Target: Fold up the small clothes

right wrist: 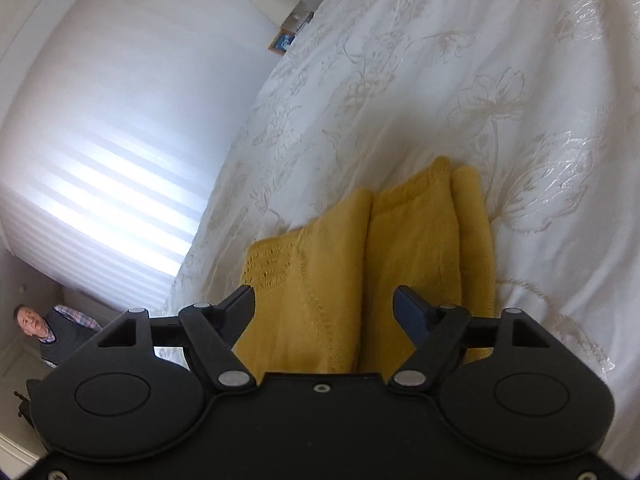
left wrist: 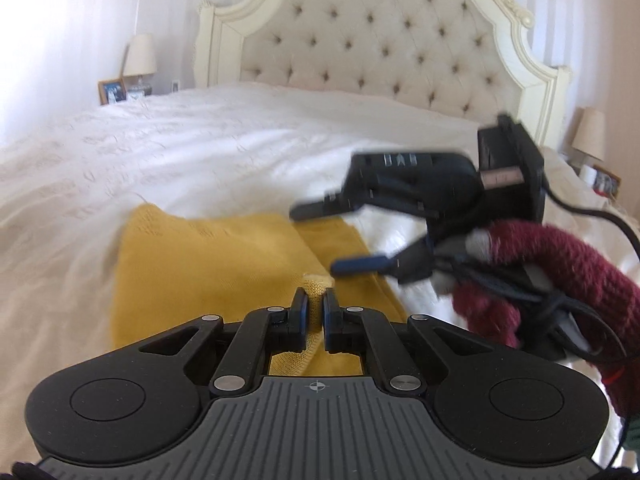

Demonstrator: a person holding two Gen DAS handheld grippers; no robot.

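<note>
A mustard-yellow knitted garment (left wrist: pixel 200 264) lies partly folded on the white bedspread (left wrist: pixel 200 148). My left gripper (left wrist: pixel 316 300) is shut on a small raised fold of its near edge, and yellow knit shows between the pads. My right gripper (left wrist: pixel 316 240) hovers just over the garment's right side with its fingers spread wide and nothing between them. A hand in a maroon knitted sleeve (left wrist: pixel 560 272) holds it. In the right wrist view the open right gripper (right wrist: pixel 324 300) points along the garment (right wrist: pixel 416 240), whose two folded lengths lie side by side.
The bed's tufted cream headboard (left wrist: pixel 380 32) stands at the far end, with a lamp (left wrist: pixel 140 56) and a photo frame (left wrist: pixel 110 92) to its left and another lamp (left wrist: pixel 590 132) to its right. The embroidered bedspread (right wrist: pixel 480 60) runs around the garment. A person (right wrist: pixel 52 332) stands by the wall.
</note>
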